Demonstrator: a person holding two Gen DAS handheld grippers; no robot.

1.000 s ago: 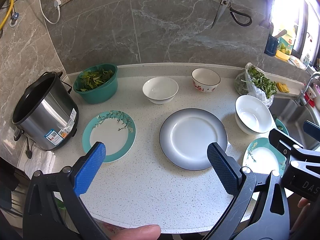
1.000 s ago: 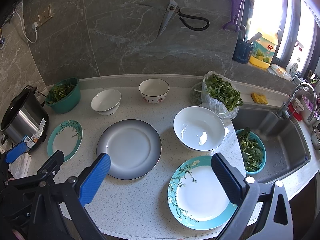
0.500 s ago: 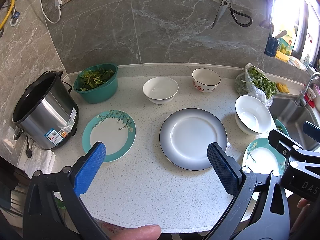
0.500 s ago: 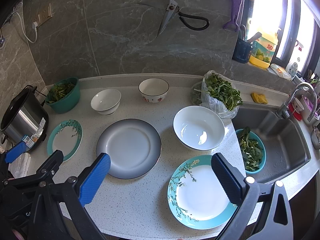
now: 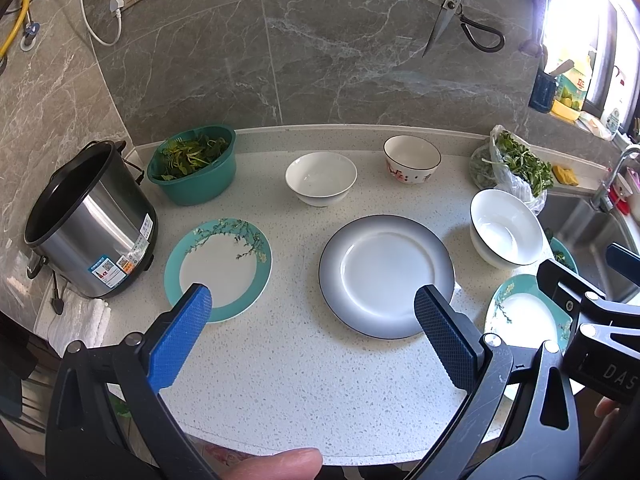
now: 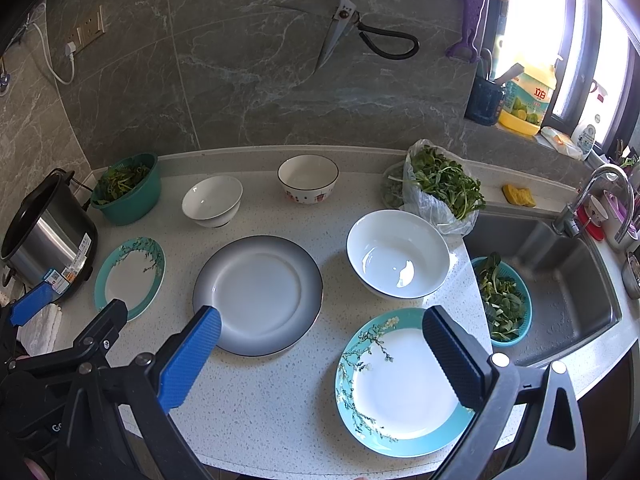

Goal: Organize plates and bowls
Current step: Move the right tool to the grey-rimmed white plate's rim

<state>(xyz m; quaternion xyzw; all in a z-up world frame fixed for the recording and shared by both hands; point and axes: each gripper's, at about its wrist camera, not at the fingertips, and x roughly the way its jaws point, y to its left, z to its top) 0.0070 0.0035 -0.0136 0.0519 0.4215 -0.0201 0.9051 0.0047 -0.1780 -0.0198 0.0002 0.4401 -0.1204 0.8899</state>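
Teal plates (image 6: 404,384), grey plate (image 6: 258,294), bowls (image 6: 398,254) all scattered on desk (image 6: 260,400), nothing stacked; both jaws wide, empty.

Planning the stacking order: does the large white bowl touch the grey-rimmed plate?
Apart. The right wrist view shows bare countertop between the large white bowl and the grey-rimmed plate.

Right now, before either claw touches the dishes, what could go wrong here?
The near teal plate lies close to the counter edge; a clumsy pinch might slide it off. The large white bowl stands beside the sink, so a nudge could tip it in.
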